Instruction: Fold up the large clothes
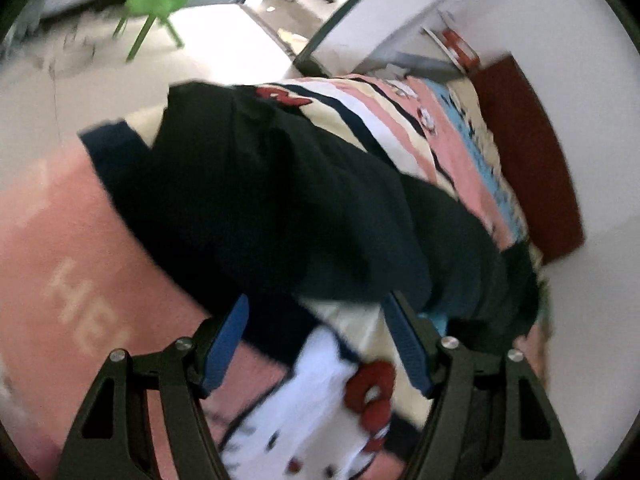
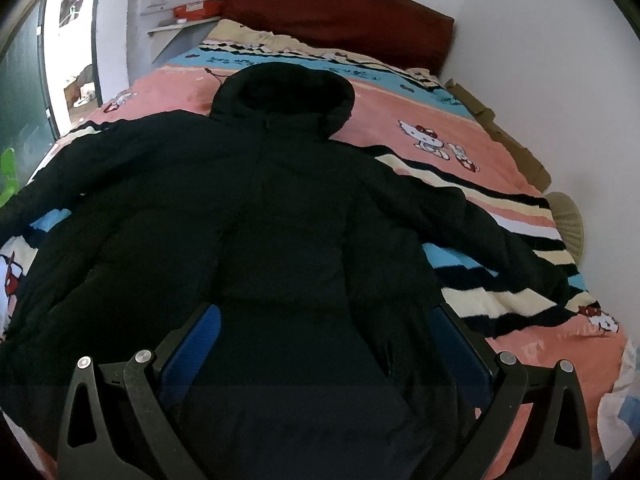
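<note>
A black hooded jacket (image 2: 288, 216), puffy and quilted, lies spread flat on the bed, hood toward the dark red headboard (image 2: 340, 12) and both sleeves stretched out sideways. Under it is a fleecy pink, cream and blue striped blanket (image 2: 460, 148) printed with cartoon cats. The right gripper (image 2: 326, 344) hangs over the jacket's lower part, jaws spread wide, pinching nothing. The left gripper (image 1: 316, 344), in a blurred view, seems equally spread above the jacket's edge. A green chair (image 1: 160, 4) stands on the floor beyond.
</note>
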The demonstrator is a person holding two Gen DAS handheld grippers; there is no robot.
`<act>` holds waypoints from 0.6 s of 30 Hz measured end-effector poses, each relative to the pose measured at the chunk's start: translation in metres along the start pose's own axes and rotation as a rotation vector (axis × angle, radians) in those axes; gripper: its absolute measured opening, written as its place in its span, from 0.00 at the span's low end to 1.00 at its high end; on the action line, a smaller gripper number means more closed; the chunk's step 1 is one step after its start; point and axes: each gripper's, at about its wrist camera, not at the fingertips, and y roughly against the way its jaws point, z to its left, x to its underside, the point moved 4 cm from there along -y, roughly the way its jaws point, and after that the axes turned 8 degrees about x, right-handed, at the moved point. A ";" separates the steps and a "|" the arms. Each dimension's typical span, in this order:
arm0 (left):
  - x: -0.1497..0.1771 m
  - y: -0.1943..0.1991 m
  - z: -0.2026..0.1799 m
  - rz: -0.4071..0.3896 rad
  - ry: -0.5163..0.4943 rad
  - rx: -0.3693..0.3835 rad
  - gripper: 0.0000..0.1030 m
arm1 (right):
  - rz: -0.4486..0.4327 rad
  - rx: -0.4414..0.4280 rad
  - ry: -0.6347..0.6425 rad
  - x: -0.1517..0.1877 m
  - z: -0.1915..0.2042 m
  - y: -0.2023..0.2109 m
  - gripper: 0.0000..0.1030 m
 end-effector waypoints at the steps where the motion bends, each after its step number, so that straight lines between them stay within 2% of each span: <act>1: -0.006 -0.006 0.003 -0.008 0.042 0.026 0.67 | -0.001 0.000 0.002 -0.001 0.000 0.000 0.99; 5: -0.027 -0.020 0.019 -0.039 0.171 0.053 0.65 | -0.011 0.003 0.011 -0.003 -0.001 0.002 0.99; 7: -0.033 -0.025 0.029 -0.045 0.253 0.057 0.59 | -0.016 0.008 0.013 -0.003 -0.003 0.003 0.99; 9: -0.039 -0.029 0.035 -0.047 0.293 0.056 0.32 | -0.018 0.013 0.009 -0.001 -0.007 0.003 0.99; 11: -0.041 -0.032 0.039 -0.036 0.326 0.073 0.18 | -0.016 0.014 0.002 0.000 -0.010 0.003 0.99; 14: -0.043 -0.033 0.029 -0.037 0.289 0.047 0.09 | -0.010 0.006 -0.009 0.005 -0.014 0.001 0.99; 18: -0.048 -0.026 0.007 -0.056 0.204 0.010 0.07 | -0.016 -0.013 -0.010 0.009 -0.017 0.003 0.99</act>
